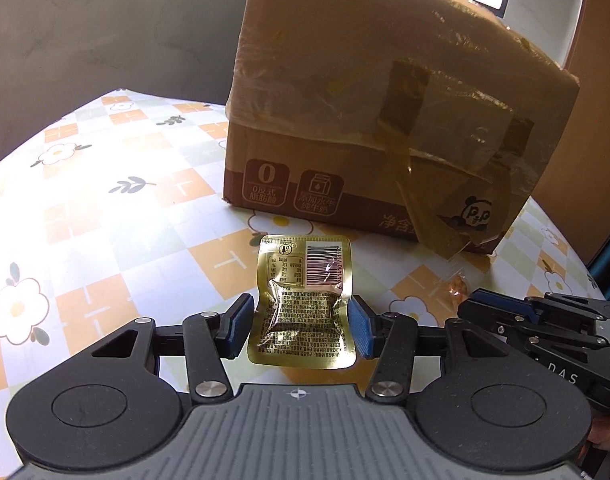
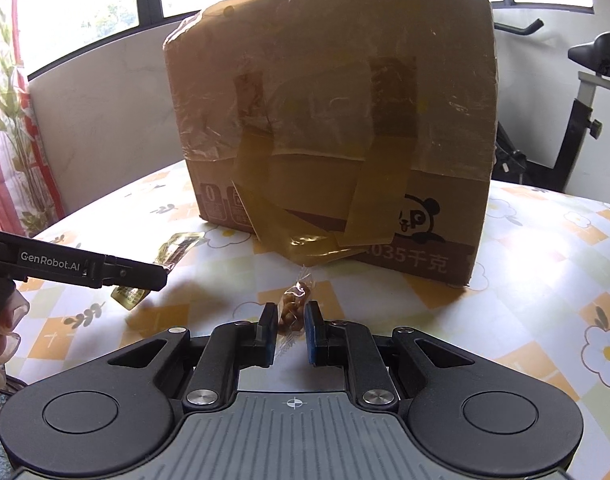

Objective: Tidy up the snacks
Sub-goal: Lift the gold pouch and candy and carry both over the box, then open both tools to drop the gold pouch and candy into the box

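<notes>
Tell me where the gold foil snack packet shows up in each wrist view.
Left wrist view: gold foil packet at lower centre, between the left gripper fingers.
Right wrist view: same packet at far left, half hidden behind that gripper.
Shared landmark: the taped cardboard box behind.

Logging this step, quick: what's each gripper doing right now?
Left gripper: shut on the gold snack packet.
Right gripper: shut on the clear bag of nuts.
</notes>
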Demonstrator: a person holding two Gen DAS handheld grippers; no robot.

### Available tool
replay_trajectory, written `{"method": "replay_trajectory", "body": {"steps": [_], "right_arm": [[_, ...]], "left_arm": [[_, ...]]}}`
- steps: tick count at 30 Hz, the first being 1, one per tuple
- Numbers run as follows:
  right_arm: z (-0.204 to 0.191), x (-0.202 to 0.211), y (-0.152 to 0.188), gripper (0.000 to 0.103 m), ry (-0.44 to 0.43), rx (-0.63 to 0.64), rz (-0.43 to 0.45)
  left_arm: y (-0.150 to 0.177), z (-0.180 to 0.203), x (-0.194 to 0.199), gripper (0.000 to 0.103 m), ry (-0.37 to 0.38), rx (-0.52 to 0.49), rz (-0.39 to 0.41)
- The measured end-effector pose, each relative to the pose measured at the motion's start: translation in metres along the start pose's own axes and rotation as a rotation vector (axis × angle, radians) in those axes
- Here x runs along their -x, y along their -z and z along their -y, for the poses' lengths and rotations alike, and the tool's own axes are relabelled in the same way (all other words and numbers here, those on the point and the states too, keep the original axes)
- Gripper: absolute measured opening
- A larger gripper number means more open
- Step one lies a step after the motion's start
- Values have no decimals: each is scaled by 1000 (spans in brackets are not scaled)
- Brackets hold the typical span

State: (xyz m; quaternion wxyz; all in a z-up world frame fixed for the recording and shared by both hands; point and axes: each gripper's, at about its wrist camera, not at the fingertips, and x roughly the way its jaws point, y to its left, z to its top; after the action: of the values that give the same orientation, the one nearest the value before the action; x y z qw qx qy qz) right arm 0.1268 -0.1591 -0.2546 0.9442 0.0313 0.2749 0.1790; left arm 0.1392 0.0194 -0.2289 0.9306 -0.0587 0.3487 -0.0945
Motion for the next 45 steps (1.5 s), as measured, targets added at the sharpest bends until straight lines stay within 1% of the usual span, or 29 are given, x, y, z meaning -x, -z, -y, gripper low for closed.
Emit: {"method": "replay_trajectory", "body": {"steps": [2, 5, 7, 9, 12, 14, 17, 19, 21, 23, 25, 28, 32, 36, 39, 45], "right_arm": [[-3, 4, -1, 13, 11, 1, 2], [-9, 15, -3, 13, 8, 15, -2], [-12, 26, -9, 13, 7, 18, 20], [-12, 42, -23, 13, 1, 10, 66], [-12, 67, -52, 13, -12, 12, 160], [-10, 82, -78, 13, -20, 20, 216], [-4, 93, -118, 13, -18, 37, 259], [3, 95, -145, 13, -9, 17, 268], [11, 91, -172, 13, 9, -6, 262], [18, 83, -195, 13, 44, -13, 241], [23, 71, -213, 13, 77, -32, 209], [28, 53, -230, 13, 125, -45, 162], [31, 31, -234, 13, 160, -53, 126], [37, 9, -232, 13, 180, -58, 87], [41, -4, -225, 13, 190, -66, 55], [43, -16, -215, 13, 202, -81, 24]], "left_arm": [[-3, 0, 7, 54, 1, 1, 17], [-11, 0, 24, 54, 13, -8, 70], [-17, 1, 36, 54, 18, -20, 109], [-25, 1, 48, 54, 25, -30, 139], [-41, 4, 68, 54, 34, -43, 207], [-56, 7, 81, 54, 44, -64, 259], [-87, 18, 98, 55, 50, -109, 337], [-111, 26, 102, 55, 18, -137, 356], [-134, 32, 101, 55, 7, -158, 377], [-155, 38, 99, 55, -7, -186, 391], [-176, 44, 91, 55, -27, -191, 406], [-201, 47, 73, 55, -53, -166, 405], [-218, 49, 50, 56, -79, -185, 379], [-218, 45, 31, 56, -84, -196, 333], [-214, 39, 17, 56, -77, -179, 287], [-207, 35, 2, 58, -50, -208, 241]]}}
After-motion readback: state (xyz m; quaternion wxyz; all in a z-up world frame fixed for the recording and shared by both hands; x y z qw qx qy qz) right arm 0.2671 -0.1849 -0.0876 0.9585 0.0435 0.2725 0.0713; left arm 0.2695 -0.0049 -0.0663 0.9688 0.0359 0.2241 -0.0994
